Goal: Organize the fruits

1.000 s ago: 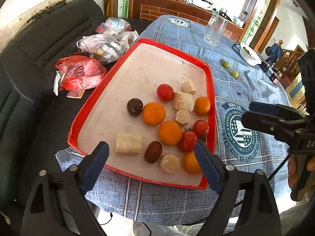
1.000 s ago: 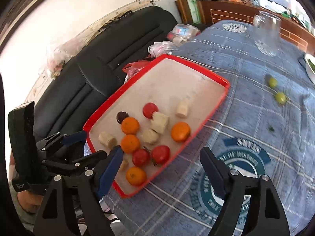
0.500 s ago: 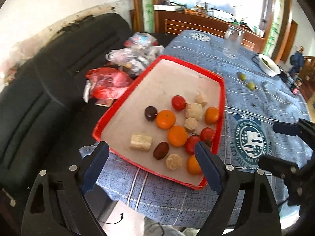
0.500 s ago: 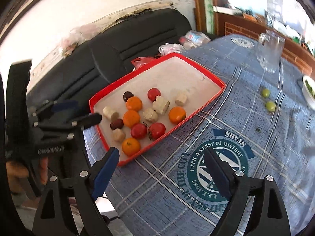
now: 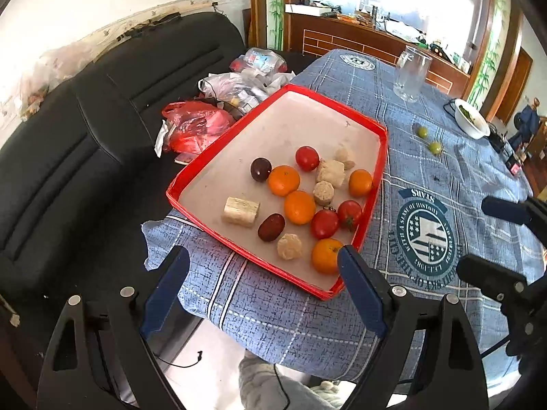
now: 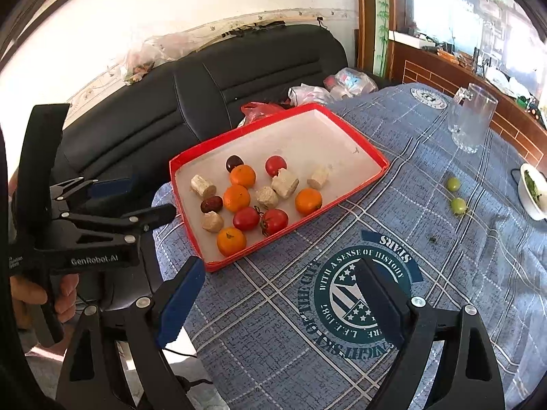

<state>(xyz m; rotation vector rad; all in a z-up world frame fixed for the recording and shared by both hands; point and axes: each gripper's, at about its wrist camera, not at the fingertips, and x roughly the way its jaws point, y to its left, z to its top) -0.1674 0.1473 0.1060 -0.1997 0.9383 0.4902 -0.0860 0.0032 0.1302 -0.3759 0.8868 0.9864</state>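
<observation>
Both grippers are hanging empty above the near table edge, jaws spread wide, nothing between the pads: left gripper is sitting over the near end of the red tray, its right pad overlapping the nearest orange in the picture but hovering apart from it, not touching as far as I can tell; right gripper is over bare tablecloth just beside the tray's near corner, framing the printed crest. Judging the step: approach / pre-grasp, no fruit picked yet, sorting is looking barely started. Fruits are lying mixed in the tray's near half: oranges, red tomatoes, two dark plum-like fruits, plus pale beige chunks (cannot tell what they are). All of that is sitting ahead of and below the left fingers, and ahead-left of the right fingers. Two small green fruits are lying loose on the cloth well apart from the tray, ahead-right of the right gripper, near the white bowl; glass mug farther back. Next move is probably calling for one gripper to be lowering onto a single fruit, the near orange being the closest pick for the left, with pads straddling it without bumping the tomato and beige piece just beside it; round fruits may be rolling if nudged. Where sorted fruit is going is unclear; the tray's far half is bare.
</observation>
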